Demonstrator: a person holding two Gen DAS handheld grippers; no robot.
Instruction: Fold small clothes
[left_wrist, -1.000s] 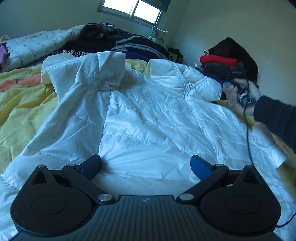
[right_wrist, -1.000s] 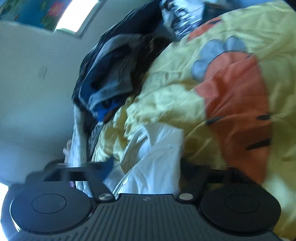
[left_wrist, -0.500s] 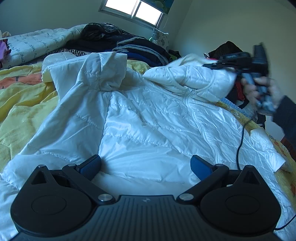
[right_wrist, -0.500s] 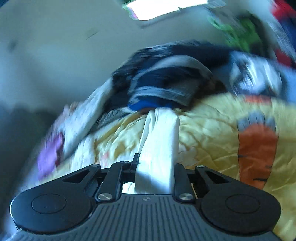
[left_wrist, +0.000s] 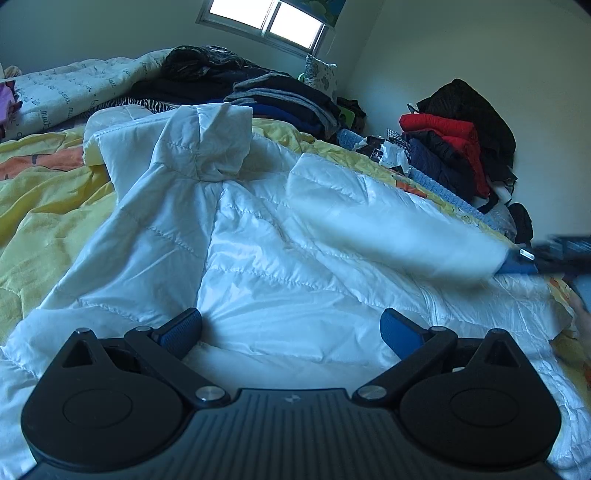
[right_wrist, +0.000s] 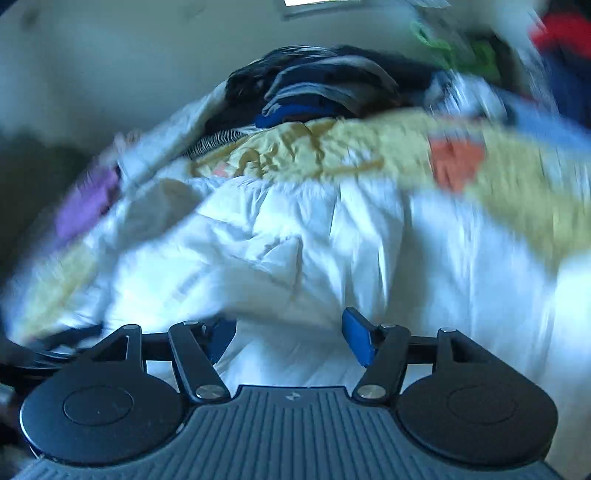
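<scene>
Left wrist view: a white quilted puffer jacket with a hood (left_wrist: 258, 236) lies spread on a yellow cartoon-print bedspread (left_wrist: 44, 199), hood pointing away toward the window. The left gripper (left_wrist: 291, 330) rests low over the jacket's near hem, its blue-padded jaws standing wide apart with nothing pinched between them; it seems to wait there, perhaps to steady the cloth. One sleeve (left_wrist: 399, 225) crosses the jacket's body toward the right edge, blurred with motion, and the right gripper (left_wrist: 528, 260) is just at its cuff.

Right wrist view, heavily blurred: the right gripper's jaws have just been opening and now stand apart over white jacket fabric, the pads clear of it, so the sleeve looks let go. It lies folded across the chest, likely the first fold to narrow the jacket.

Folded dark clothes (left_wrist: 280, 99) are stacked at the far end of the bed, and a pile of red and black garments (left_wrist: 454, 144) sits by the wall, probably sorted already.
</scene>
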